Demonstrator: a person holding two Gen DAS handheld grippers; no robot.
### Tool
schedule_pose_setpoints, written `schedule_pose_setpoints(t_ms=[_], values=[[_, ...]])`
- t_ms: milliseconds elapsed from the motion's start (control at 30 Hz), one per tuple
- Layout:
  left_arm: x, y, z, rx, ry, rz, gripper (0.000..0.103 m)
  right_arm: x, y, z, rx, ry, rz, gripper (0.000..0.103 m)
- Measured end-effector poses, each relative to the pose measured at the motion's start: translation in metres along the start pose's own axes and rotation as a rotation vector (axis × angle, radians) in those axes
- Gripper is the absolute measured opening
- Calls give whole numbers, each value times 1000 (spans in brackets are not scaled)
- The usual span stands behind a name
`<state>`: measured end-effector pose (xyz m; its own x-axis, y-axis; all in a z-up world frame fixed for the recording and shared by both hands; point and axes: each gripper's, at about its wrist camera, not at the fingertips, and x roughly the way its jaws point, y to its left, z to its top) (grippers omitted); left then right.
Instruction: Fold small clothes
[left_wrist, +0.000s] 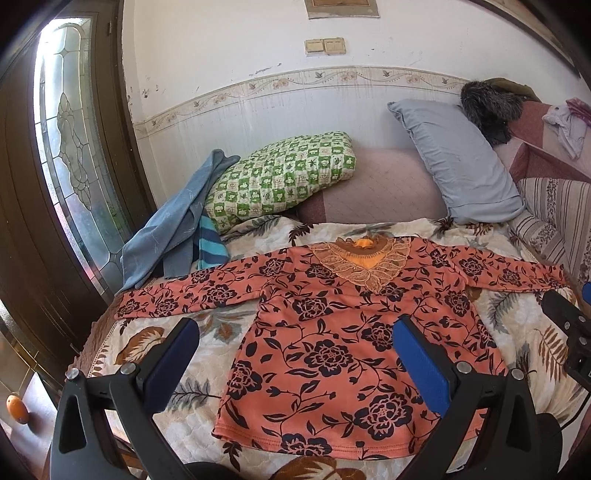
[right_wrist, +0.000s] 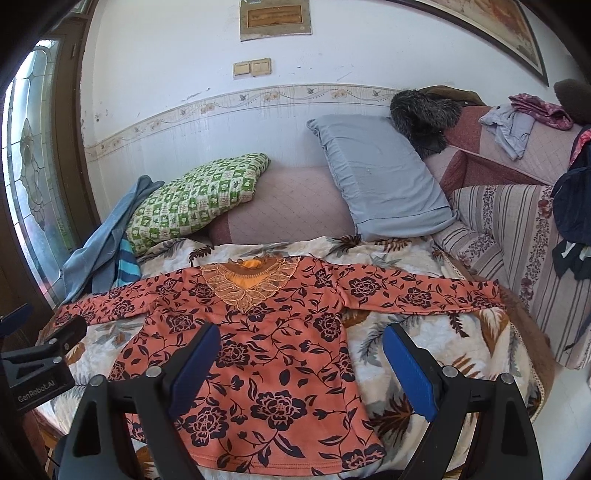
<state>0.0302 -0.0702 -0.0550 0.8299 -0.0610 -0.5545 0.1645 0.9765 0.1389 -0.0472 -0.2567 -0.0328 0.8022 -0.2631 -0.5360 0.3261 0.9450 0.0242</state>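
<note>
Blue-padded fingers (left_wrist: 419, 365) of the left gripper (left_wrist: 295, 354) stand spread wide and hold nothing, hovering above the lower body of a salmon-orange long-sleeved knit top with a dark navy rose-and-vine print (left_wrist: 332, 343). The right gripper (right_wrist: 301, 363) is likewise wide apart and empty, one finger (right_wrist: 195, 365) over the top's body, the other over bare bedding beside it. The top lies flat and face-up with both sleeves stretched sideways, its neckline trimmed with a tan lace leaf-shaped collar (left_wrist: 364, 264). It rests on a cream quilted bedspread with brown and grey leaf motifs (left_wrist: 155, 354). Behind it lean a green-and-white checked cushion (left_wrist: 280, 177) and a smooth grey-blue pillow (left_wrist: 454, 162).
</note>
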Motion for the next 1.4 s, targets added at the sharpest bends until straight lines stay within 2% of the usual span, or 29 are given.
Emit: schedule_pose_setpoints(t_ms=[200, 433, 867, 1400], values=[[-1, -4, -2, 15, 12, -3, 103, 6, -1, -10, 4, 18, 12, 91], [2, -8, -7, 26, 36, -24, 103, 4, -13, -6, 29, 2, -10, 91], [-7, 5, -5, -11, 12, -15, 103, 0, -14, -3, 15, -4, -43, 91], [-17, 17, -7, -31, -24, -13, 103, -14, 19, -1, -52, -18, -51, 91]])
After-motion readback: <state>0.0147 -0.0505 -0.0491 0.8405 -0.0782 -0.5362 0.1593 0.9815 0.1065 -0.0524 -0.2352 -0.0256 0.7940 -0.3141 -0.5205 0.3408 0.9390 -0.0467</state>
